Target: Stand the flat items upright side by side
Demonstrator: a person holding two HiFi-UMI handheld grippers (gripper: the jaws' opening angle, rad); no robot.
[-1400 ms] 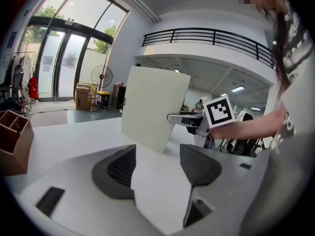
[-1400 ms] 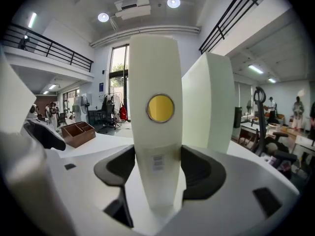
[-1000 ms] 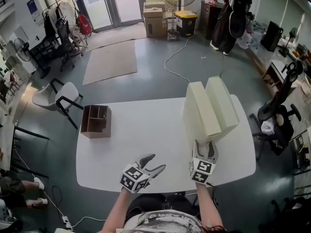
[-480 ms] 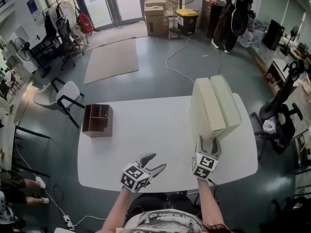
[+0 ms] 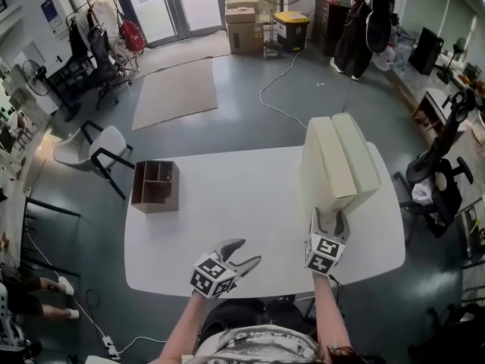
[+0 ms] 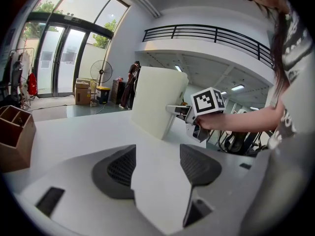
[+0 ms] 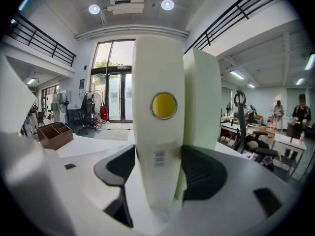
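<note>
While the left gripper (image 5: 244,252) hovers spread and empty over the white table (image 5: 227,211), the right gripper (image 5: 330,217) pinches the left cream binder (image 5: 324,165), upright against the 2nd binder (image 5: 359,156).

Garment: pale grey top (image 5: 254,347) with a dark printed pattern; short sleeves, forearms uncovered. In the hands: left gripper (image 5: 244,252), light grey moulded body, two dark ribbed triangular pads (image 6: 115,168), white cube (image 5: 212,275) printed with black square markers. Also right gripper (image 5: 330,217), same build and colours, with matching marker cube (image 5: 321,252).
</note>
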